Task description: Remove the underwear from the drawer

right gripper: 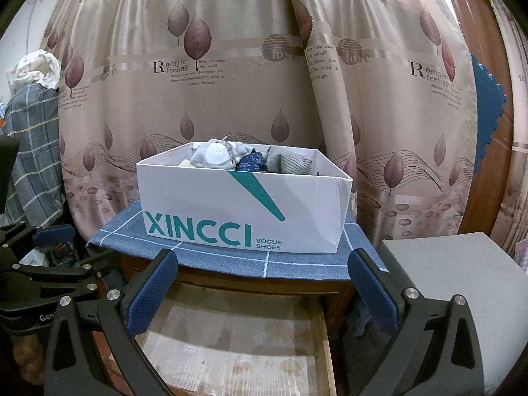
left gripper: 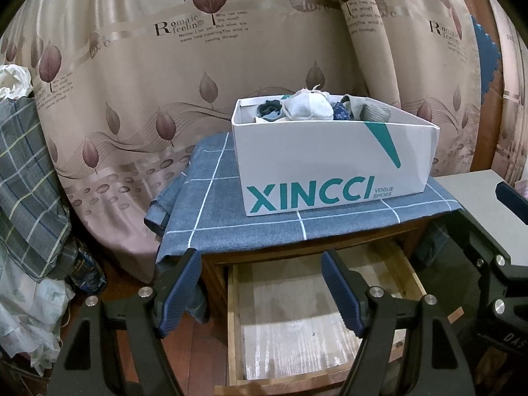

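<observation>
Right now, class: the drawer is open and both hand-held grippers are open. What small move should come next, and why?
Probably none toward the drawer: its visible floor looks bare, and the clothes sit in the box. Both the left hand-held gripper and the right hand-held gripper hold nothing; I would draw them back.

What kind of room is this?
Probably a bedroom. A wooden nightstand with its drawer pulled open stands before a leaf-print curtain, and a shoe box of rolled clothes sits on top.
</observation>
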The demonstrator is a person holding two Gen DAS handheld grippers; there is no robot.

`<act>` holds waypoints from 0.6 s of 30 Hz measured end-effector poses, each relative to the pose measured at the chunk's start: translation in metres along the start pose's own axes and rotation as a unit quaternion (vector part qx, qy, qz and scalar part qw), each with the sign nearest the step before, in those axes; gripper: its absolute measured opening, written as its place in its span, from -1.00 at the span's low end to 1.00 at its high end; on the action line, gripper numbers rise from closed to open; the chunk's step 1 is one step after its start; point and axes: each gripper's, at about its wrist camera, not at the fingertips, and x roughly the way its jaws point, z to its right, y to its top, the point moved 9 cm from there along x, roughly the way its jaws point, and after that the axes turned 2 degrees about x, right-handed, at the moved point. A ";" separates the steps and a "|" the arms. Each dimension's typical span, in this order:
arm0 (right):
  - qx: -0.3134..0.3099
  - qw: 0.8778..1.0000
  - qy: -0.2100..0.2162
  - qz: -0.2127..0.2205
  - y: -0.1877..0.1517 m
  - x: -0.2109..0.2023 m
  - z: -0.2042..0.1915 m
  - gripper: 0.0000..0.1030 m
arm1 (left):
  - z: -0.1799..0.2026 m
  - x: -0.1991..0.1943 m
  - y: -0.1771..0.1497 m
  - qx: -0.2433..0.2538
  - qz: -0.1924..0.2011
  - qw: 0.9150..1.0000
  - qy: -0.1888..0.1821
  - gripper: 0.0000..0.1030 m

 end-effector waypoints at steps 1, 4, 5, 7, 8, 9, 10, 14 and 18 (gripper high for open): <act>0.000 1.000 0.000 0.000 0.000 0.000 0.001 0.98 | 0.001 0.000 0.000 0.000 -0.001 1.000 -0.002 0.50; 0.000 1.000 0.000 0.000 0.000 0.000 0.000 0.98 | 0.001 0.004 -0.003 -0.001 -0.012 1.000 -0.005 0.52; 0.000 1.000 0.000 0.000 0.000 0.000 0.001 0.98 | 0.002 0.006 -0.004 -0.002 -0.018 1.000 -0.010 0.54; 0.000 1.000 0.000 0.000 0.000 0.000 0.002 0.98 | 0.001 0.009 -0.006 -0.007 -0.026 0.999 -0.017 0.60; 0.000 1.000 0.000 0.000 0.000 0.000 0.001 0.98 | 0.002 0.011 -0.006 -0.009 -0.029 0.999 -0.021 0.62; 0.000 1.000 0.000 0.000 0.000 0.000 0.001 0.98 | 0.002 0.012 -0.007 -0.011 -0.033 0.999 -0.027 0.64; 0.000 1.000 0.000 0.000 0.000 0.000 0.001 0.98 | 0.003 0.013 -0.007 -0.015 -0.035 0.999 -0.033 0.65; -0.001 1.000 0.000 0.000 0.000 0.000 0.001 0.98 | 0.002 0.013 -0.005 -0.019 -0.023 0.999 -0.037 0.72; -0.005 1.000 -0.005 0.002 -0.001 -0.002 0.007 0.98 | 0.003 0.002 0.004 0.005 0.015 1.000 -0.010 0.74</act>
